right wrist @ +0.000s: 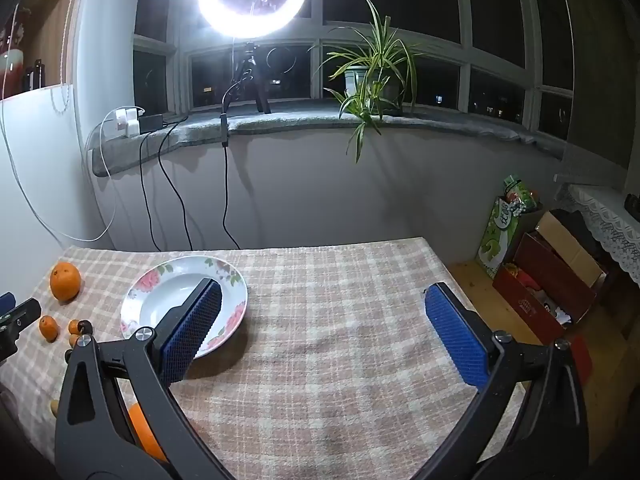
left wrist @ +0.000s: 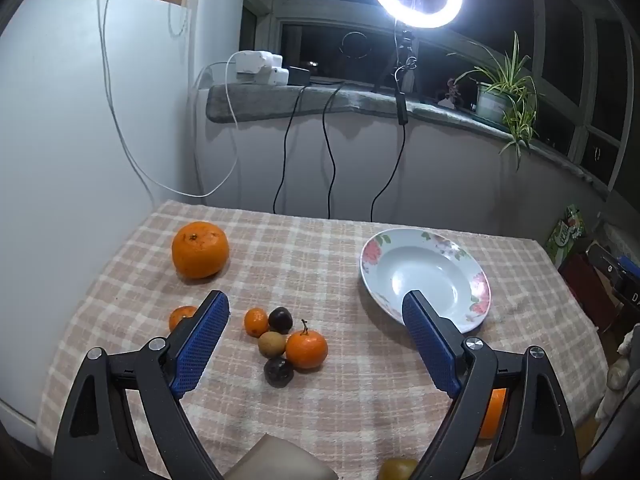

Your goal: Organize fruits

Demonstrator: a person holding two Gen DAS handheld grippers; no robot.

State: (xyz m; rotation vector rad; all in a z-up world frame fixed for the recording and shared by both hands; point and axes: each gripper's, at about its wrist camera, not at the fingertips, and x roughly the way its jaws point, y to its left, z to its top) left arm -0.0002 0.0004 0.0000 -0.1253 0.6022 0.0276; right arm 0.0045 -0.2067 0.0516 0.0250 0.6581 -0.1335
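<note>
Holding my left gripper (left wrist: 316,312) spread empty, I'd pinch the light, soft-skinned tangerine (left wrist: 306,349) at six o'clock of the cluster, across its middle.

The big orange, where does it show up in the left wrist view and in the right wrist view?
Left wrist view: big orange sits left of centre on the checked cloth.
Right wrist view: far left edge, small.
Shared landmark: the flowered plate, to the orange's right in both.
</note>
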